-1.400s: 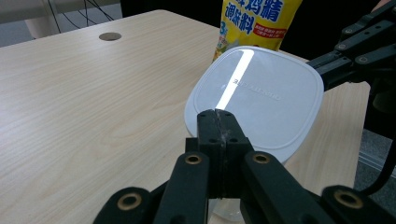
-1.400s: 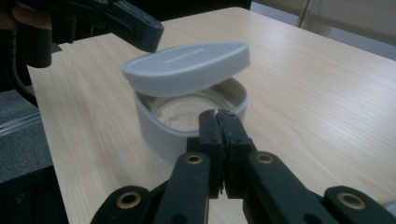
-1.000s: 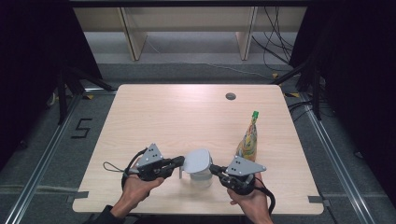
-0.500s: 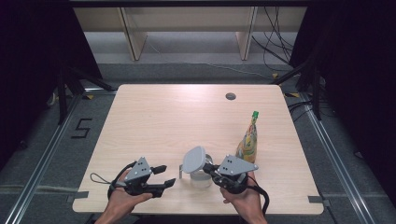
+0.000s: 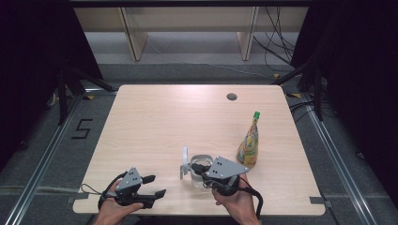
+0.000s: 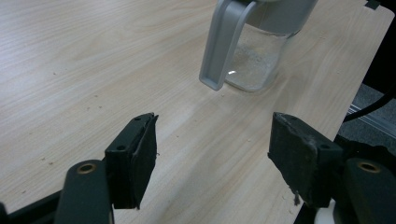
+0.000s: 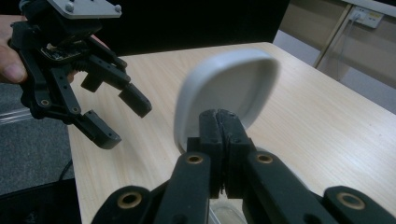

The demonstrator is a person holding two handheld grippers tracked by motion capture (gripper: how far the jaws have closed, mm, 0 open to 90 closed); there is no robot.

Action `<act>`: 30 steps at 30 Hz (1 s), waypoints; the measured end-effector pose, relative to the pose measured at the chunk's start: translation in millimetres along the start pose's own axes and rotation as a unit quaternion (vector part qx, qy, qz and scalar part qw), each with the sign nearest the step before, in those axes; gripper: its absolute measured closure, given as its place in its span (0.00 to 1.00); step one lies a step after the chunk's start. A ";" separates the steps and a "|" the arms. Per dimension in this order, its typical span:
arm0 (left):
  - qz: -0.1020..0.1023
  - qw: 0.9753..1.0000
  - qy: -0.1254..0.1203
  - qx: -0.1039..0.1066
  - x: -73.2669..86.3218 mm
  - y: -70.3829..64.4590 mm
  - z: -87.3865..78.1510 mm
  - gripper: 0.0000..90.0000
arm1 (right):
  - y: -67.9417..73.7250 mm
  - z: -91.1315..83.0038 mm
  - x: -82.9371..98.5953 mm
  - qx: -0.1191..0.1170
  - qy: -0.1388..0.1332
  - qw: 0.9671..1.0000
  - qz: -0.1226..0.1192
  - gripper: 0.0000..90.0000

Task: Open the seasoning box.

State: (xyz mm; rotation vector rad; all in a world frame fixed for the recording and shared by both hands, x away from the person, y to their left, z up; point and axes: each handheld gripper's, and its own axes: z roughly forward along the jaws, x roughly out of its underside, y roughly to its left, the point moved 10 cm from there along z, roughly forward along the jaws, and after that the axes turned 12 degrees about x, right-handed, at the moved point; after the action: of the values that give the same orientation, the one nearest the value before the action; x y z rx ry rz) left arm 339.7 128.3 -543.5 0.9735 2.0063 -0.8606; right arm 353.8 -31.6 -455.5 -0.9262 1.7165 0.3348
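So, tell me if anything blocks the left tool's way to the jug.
Nothing visible does. The left tool is open with bare table between it and the clear jug. The right tool is shut on the jug's white lid, on the far side.

A lab-style recording room rather than a home. A bare pale wooden counter (image 5: 155, 126) with a round cable hole (image 5: 232, 97) stands on grey carpet. Metal rails (image 5: 44, 154) run along the floor on both sides, and a number 5 (image 5: 81, 129) is marked on the carpet. Black curtains (image 5: 33, 42) close off the sides. Loose black cables (image 5: 277, 44) trail across the floor behind, near the legs of plain wooden furniture (image 5: 133, 37).
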 end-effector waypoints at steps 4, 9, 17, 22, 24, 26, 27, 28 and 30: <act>-0.011 1.000 0.000 -0.002 3.9 0.8 0.3 0.35 | -4.4 -2.1 0.4 0.007 -0.002 1.000 0.002 1.00; -0.010 1.000 -0.007 -0.003 4.8 0.3 1.7 0.34 | -17.3 -17.7 11.8 0.031 -0.001 1.000 0.005 0.95; 0.005 1.000 0.008 -0.001 8.4 0.3 4.3 0.33 | -50.8 -58.7 53.4 0.099 0.023 0.993 0.053 0.85; 0.002 1.000 0.000 -0.002 7.9 1.2 6.3 0.33 | -68.3 -73.3 76.6 0.142 0.051 0.984 0.098 0.72; 0.000 1.000 0.001 -0.002 7.9 1.3 6.1 0.32 | -76.6 -76.4 84.9 0.160 0.056 0.979 0.114 0.66; -0.001 1.000 -0.002 -0.001 7.8 1.4 6.8 0.32 | -83.0 -80.0 90.6 0.187 0.065 0.973 0.117 0.59; 0.002 1.000 0.007 -0.004 9.2 2.2 5.7 0.32 | -86.8 -80.1 92.3 0.198 0.062 0.971 0.121 0.57; 0.000 1.000 0.011 -0.005 9.8 2.3 5.7 0.32 | -91.0 -79.8 94.1 0.205 0.061 0.970 0.115 0.54; -0.017 1.000 0.000 -0.002 8.9 -0.6 8.2 0.32 | -99.3 -80.1 100.2 0.228 0.068 0.963 0.124 0.48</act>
State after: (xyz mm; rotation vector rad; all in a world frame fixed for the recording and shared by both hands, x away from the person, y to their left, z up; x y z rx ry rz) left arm 337.8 124.5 -554.9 0.9401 2.0284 -0.8750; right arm 361.5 -188.6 -495.4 -0.4045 1.9320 0.0289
